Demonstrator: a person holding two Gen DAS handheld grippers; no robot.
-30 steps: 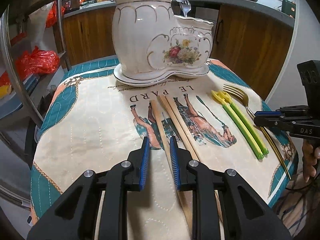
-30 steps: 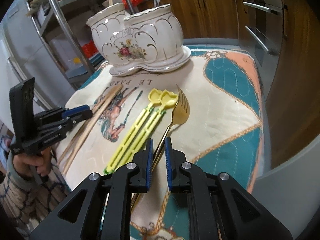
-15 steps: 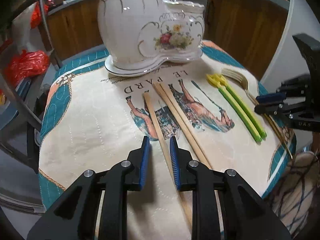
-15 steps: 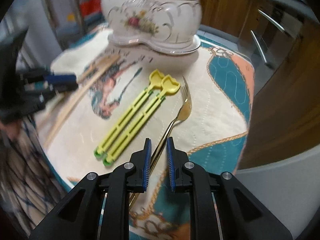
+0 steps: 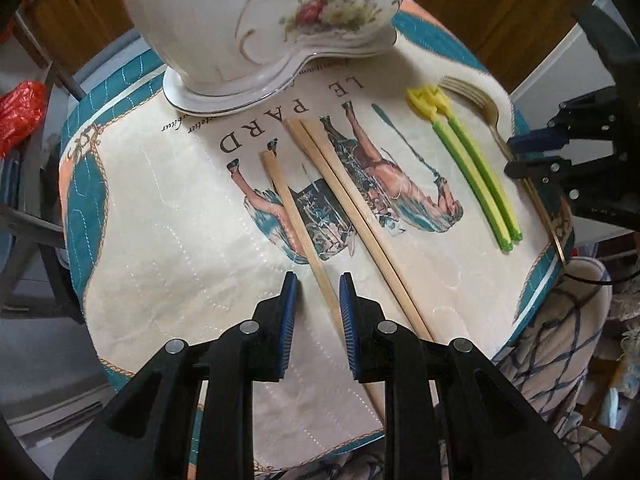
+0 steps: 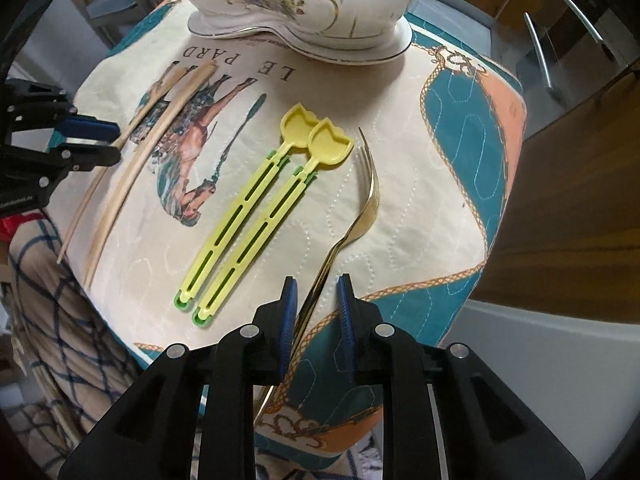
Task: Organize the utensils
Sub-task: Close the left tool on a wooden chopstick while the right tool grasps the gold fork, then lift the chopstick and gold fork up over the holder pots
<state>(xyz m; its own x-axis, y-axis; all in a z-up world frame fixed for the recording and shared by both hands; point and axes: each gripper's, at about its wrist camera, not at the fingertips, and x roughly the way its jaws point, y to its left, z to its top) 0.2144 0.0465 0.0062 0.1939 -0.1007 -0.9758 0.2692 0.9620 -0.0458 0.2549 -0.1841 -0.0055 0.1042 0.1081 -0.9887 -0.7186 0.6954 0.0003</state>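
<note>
The printed tablecloth (image 5: 168,216) reads "LE PARD" in large capitals; the smaller script line beside it is illegible.

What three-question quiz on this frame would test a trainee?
1. True or false: the right tongs straddle the gold fork handle.
2. What lies between the left tongs: A) single chopstick B) yellow-green utensils C) nothing?
3. Fill in: the chopstick pair points toward the ceramic ____.

Key: 1 true; 2 A; 3 holder.
</note>
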